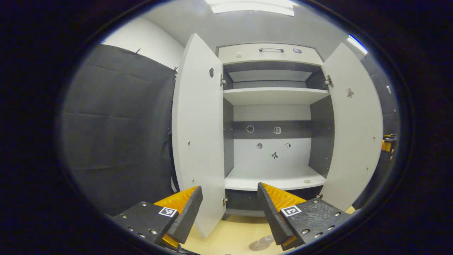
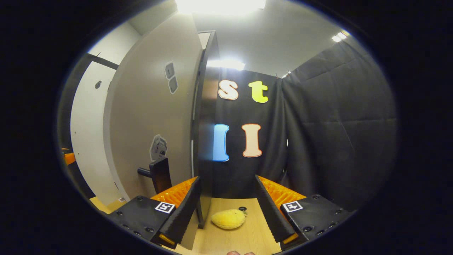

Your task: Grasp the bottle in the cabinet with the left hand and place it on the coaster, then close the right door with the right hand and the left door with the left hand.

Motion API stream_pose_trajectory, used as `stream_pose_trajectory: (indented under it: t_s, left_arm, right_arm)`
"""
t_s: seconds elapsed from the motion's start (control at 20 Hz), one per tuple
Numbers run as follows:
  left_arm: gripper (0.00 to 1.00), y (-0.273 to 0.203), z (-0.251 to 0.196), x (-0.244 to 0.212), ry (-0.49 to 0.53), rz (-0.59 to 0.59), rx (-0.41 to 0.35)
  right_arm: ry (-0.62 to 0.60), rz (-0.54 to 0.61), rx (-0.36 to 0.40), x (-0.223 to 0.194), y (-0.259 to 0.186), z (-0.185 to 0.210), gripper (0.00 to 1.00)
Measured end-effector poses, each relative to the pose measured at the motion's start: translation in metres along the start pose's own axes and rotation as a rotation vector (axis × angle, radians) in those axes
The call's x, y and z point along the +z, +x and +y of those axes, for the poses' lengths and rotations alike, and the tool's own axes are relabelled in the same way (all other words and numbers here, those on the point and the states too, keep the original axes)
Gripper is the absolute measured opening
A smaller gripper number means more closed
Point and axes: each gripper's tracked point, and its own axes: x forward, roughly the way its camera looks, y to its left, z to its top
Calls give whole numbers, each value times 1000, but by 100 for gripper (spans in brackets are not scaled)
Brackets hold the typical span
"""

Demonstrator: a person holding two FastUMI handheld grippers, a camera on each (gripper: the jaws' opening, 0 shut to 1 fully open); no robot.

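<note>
Two doors of the cabinet [image 1: 272,117] stand swung wide in the left gripper view: the left door [image 1: 198,141] and the right door [image 1: 354,134]. Its lower shelf [image 1: 276,179] and upper shelf [image 1: 276,95] hold nothing I can make out. The left claw [image 1: 230,209] hovers before the opening, its fingers spread far apart and holding nothing. Low between them, on the tabletop [image 1: 233,230], lies something clear and round, possibly the bottle [image 1: 262,242] on its coaster; I cannot tell for sure. In the right gripper view, the right claw [image 2: 228,207] is also spread wide and empty, beside the door's outer face [image 2: 152,117] and its dark handle [image 2: 157,173]. A yellow mango-like fruit [image 2: 229,218] rests on the tabletop between its fingers.
</note>
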Motion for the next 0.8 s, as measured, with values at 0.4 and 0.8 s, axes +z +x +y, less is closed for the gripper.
stream_pose_trajectory:
  t_s: [0.4, 0.8]
  left_arm:
    - [95, 15, 34, -22, -59, 36, -31]
    - [90, 23, 52, -29, -90, 27, -73]
  right_arm:
    - [39, 13, -84, -4, -12, 14, 94]
    - [64, 9, -24, 1, -11, 75, 94]
